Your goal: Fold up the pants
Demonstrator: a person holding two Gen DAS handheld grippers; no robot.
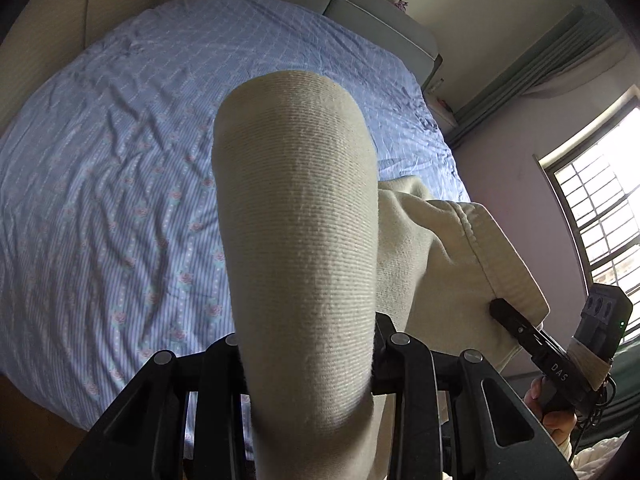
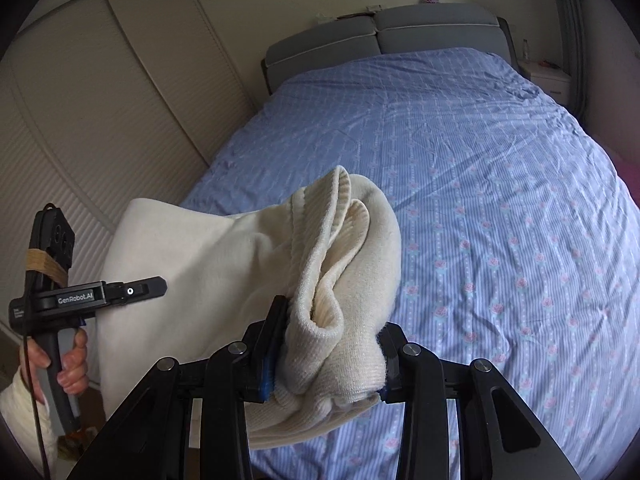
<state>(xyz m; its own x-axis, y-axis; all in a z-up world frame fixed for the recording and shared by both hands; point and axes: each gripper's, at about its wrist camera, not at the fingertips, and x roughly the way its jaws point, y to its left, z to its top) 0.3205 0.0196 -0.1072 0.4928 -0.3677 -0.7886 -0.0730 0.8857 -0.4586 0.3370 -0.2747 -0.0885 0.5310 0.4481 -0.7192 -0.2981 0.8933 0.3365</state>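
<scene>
Now 2 grippers, left gripper (image 1: 306,344) & right gripper (image 2: 332,344), clamp 1 pants (image 2: 224,264) above 1 bed (image 2: 500,200).

The left gripper (image 1: 308,364) points down and forward, its black fingers (image 1: 394,344) pinched onto a cream fold of the pants (image 1: 296,216); seen from the right wrist camera, a bare hand (image 2: 70,364) wraps its grey handle below a pale sleeve (image 2: 18,412). The right gripper (image 2: 332,356) also tilts downward, its fingers (image 2: 276,332) clamped on bunched cloth. Its hand (image 1: 554,408) shows only as a few fingertips at the frame edge, so the wrist pose is hard to tell.
</scene>
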